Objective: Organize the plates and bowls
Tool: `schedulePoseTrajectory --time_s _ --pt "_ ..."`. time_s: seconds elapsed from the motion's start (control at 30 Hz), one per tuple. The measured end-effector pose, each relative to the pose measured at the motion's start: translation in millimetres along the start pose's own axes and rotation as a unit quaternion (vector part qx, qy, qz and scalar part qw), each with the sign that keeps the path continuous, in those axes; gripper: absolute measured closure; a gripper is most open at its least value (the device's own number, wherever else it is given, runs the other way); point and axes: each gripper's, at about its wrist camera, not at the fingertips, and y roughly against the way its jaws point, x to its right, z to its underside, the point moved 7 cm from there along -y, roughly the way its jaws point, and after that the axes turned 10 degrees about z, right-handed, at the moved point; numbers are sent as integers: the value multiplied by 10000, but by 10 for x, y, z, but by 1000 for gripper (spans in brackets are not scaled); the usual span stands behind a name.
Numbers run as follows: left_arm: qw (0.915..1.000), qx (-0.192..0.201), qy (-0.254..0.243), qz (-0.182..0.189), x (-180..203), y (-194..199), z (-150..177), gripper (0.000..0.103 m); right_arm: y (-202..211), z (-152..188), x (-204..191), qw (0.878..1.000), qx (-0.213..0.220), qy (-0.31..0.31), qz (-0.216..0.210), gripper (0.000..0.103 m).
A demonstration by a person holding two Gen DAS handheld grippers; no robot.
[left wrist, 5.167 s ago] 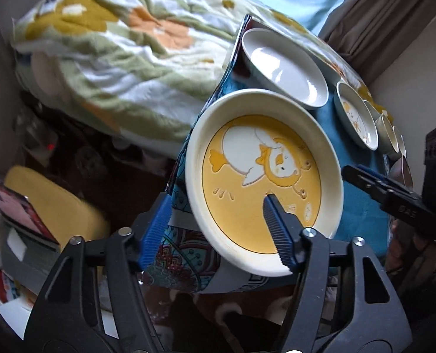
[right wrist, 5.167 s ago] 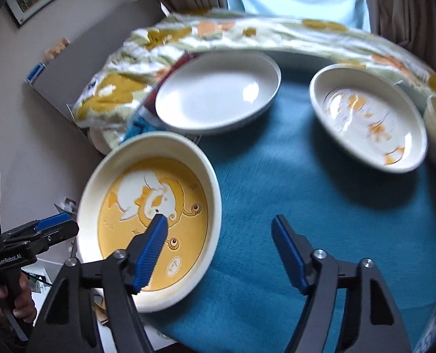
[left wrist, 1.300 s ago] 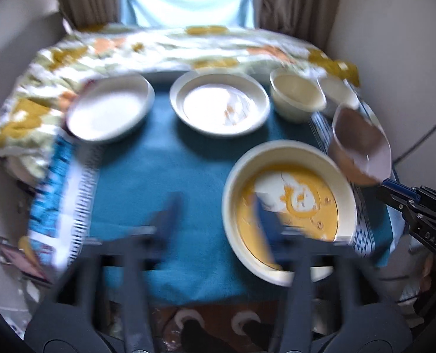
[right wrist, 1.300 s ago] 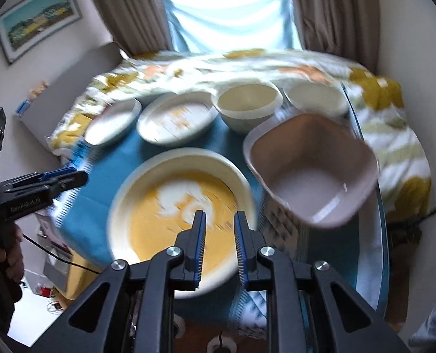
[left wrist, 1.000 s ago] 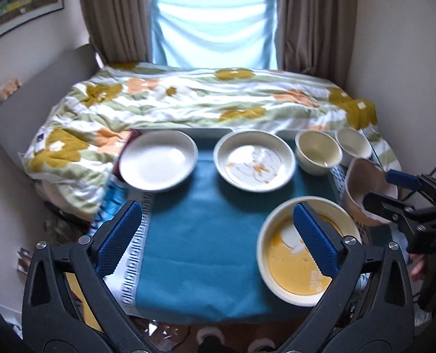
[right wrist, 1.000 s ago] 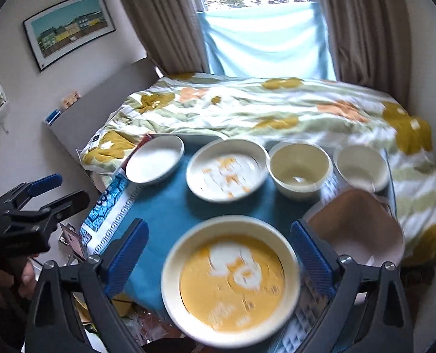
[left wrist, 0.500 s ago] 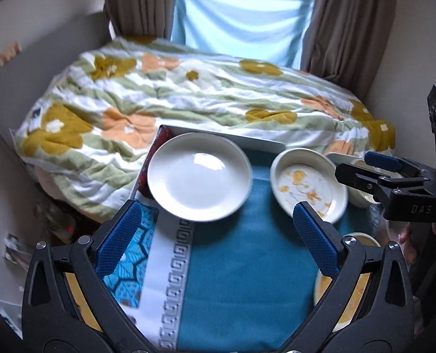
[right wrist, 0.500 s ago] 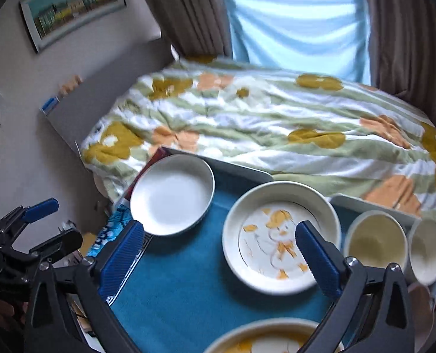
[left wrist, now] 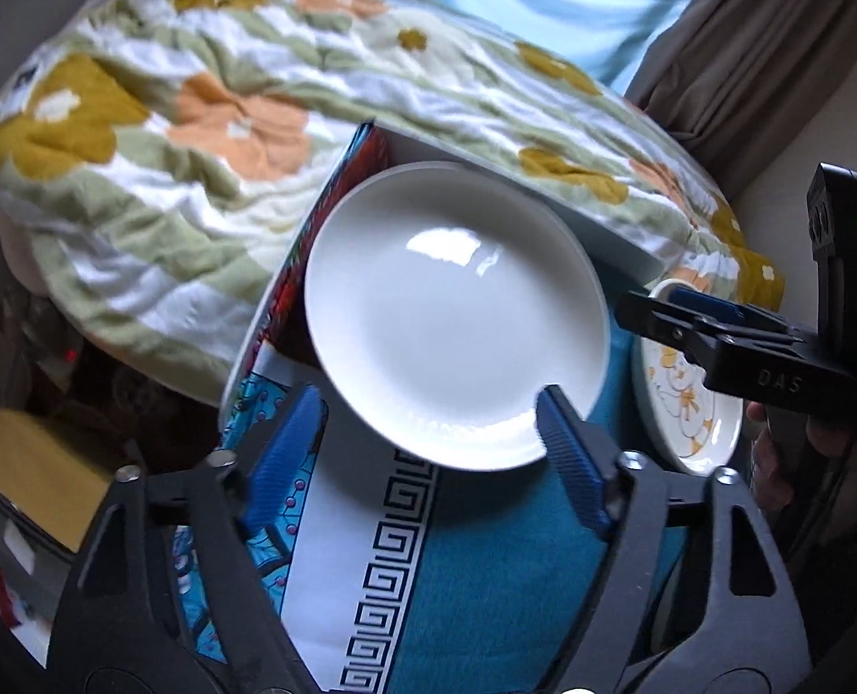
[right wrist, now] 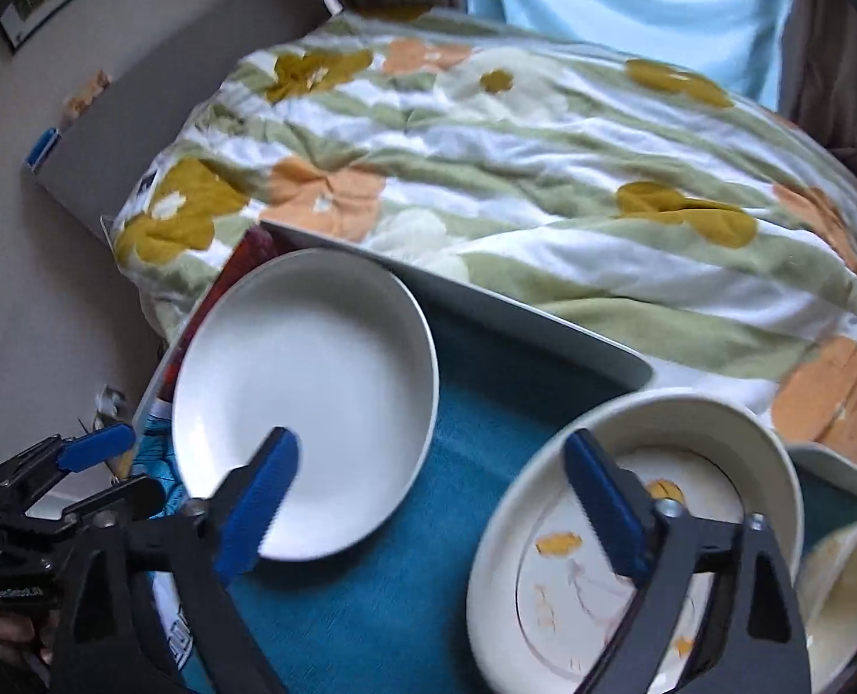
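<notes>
Hovering left gripper (left wrist: pixel 428 439) wide open, straddling near rim of white plate (left wrist: pixel 457 312) at counter's far-left corner; right gripper (right wrist: pixel 434 497) open too, between white plate and patterned plate (right wrist: pixel 631 549); left nearer.

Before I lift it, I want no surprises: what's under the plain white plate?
The white plate lies partly on the teal cloth, partly over the patterned mat and something red at its far edge. Whatever lies directly beneath stays hidden.
</notes>
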Motion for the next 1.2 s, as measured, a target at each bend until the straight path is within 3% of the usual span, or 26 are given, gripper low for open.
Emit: schedulePoseTrajectory --time_s 0.27,0.57,1.2 --pt "9988 -2 467 -119 -304 -268 -46 53 -418 -63 -102 9985 -249 419 -244 50" --pt "9961 -56 721 -505 -497 -383 -67 87 -533 -104 -156 9970 -266 574 -451 84" --pt "9961 -109 646 -597 -476 -372 -64 88 -488 -136 -156 9974 -171 573 -410 86"
